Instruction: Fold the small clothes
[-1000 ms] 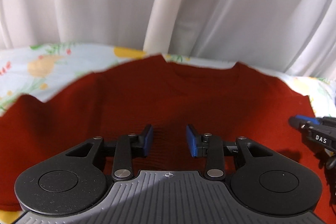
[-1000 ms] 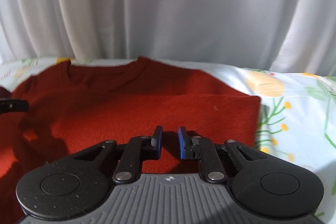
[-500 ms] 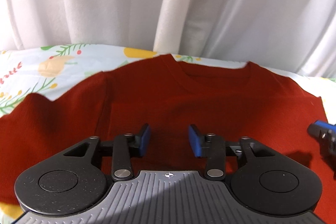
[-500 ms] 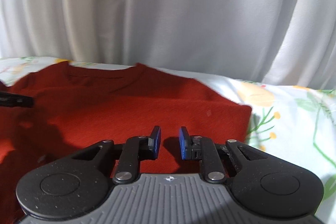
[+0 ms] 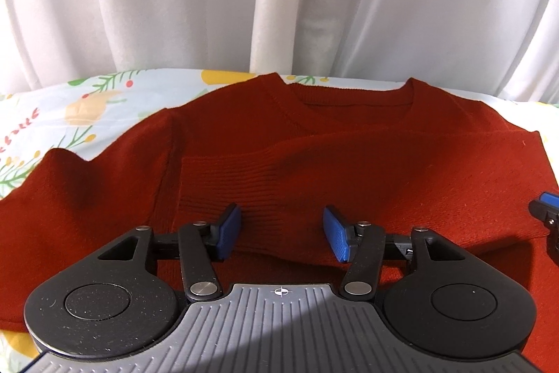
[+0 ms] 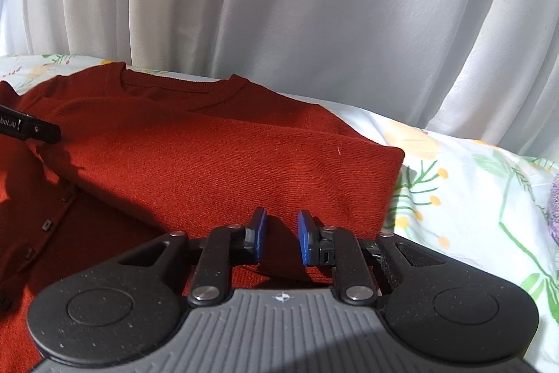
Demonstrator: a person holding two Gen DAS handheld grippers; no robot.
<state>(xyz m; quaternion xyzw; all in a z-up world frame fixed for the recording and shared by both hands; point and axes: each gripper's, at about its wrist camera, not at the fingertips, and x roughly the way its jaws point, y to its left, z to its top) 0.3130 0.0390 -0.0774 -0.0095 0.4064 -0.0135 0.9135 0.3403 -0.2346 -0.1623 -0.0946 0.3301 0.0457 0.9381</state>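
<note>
Your left gripper (image 5: 281, 235) hovers over ribbed cuff (image 5: 230, 184) of folded-in sleeve, jaws spread wide, gripping nothing. Your right gripper (image 6: 281, 235) sits above red sweater (image 6: 216, 156), jaws parted narrowly, empty. Sweater lies flat on floral sheet (image 6: 464, 184), white curtain (image 6: 314, 6) behind

Left tool (image 5: 282, 235) with blue pads wide apart, right tool (image 6: 281, 236) narrowly parted, both empty.

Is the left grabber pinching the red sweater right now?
Apart. In the left wrist view the left gripper is wide open; the red sweater shows in the gap, clear of both blue pads.
</note>
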